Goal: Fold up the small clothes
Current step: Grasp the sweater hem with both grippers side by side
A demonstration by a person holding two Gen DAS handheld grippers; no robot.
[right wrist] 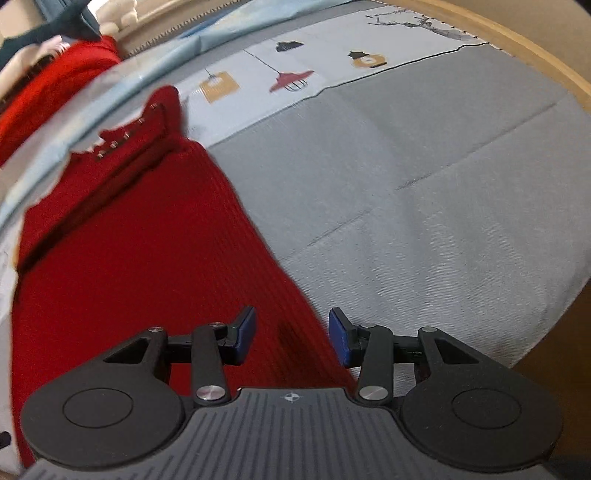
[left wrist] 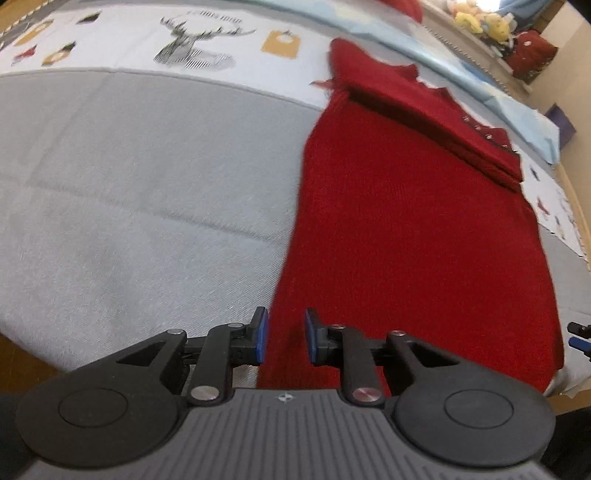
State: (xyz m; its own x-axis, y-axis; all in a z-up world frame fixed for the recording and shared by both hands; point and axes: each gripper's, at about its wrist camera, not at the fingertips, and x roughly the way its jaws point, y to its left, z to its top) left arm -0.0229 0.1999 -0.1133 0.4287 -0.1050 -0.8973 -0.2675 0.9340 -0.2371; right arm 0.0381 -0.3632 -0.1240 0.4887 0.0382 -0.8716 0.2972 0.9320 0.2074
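Observation:
A red knit garment (left wrist: 406,236) lies flat on the grey cloth, with one side folded over near its far end, where small buttons show. It also shows in the right wrist view (right wrist: 147,258). My left gripper (left wrist: 284,338) is open and empty, over the garment's near left edge. My right gripper (right wrist: 291,336) is open and empty, over the garment's near right edge. The right gripper's fingertips (left wrist: 578,334) show at the right border of the left wrist view.
The grey cloth (left wrist: 129,203) covers the table, with a white printed strip (left wrist: 184,40) along its far side. A pale blue sheet (left wrist: 498,99) lies behind. Other red clothes (right wrist: 55,81) and soft toys (left wrist: 480,20) sit at the back. The wooden table edge (right wrist: 535,48) runs at the right.

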